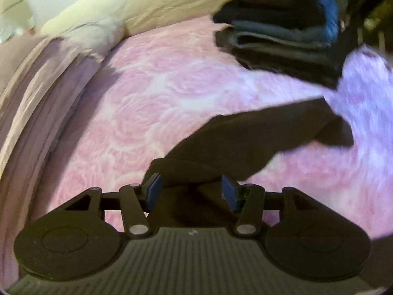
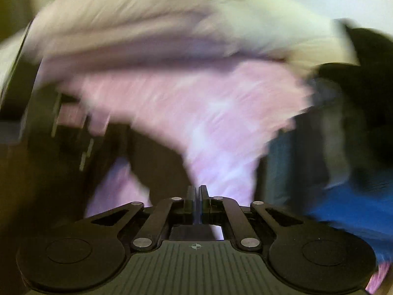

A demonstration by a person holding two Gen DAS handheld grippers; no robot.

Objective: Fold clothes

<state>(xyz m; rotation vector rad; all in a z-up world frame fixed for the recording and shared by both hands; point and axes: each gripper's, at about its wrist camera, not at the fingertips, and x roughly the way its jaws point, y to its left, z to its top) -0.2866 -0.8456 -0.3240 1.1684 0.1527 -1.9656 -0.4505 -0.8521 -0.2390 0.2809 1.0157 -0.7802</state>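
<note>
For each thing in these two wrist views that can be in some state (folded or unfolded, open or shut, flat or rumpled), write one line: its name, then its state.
Left gripper: open, dark garment between its pads.
Right gripper: shut; nothing visibly held.
Dark garment: unfolded, stretched across the blanket.
Stack of dark clothes: folded, piled up.
Pink rose-patterned blanket: spread flat.
Cream pillow: rumpled, at the blanket's far edge.

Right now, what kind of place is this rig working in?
Most likely a bedroom, working on a bed: a pink rose-patterned blanket covers the surface, a cream pillow lies at its far edge, and a stack of folded dark clothes sits on it.
</note>
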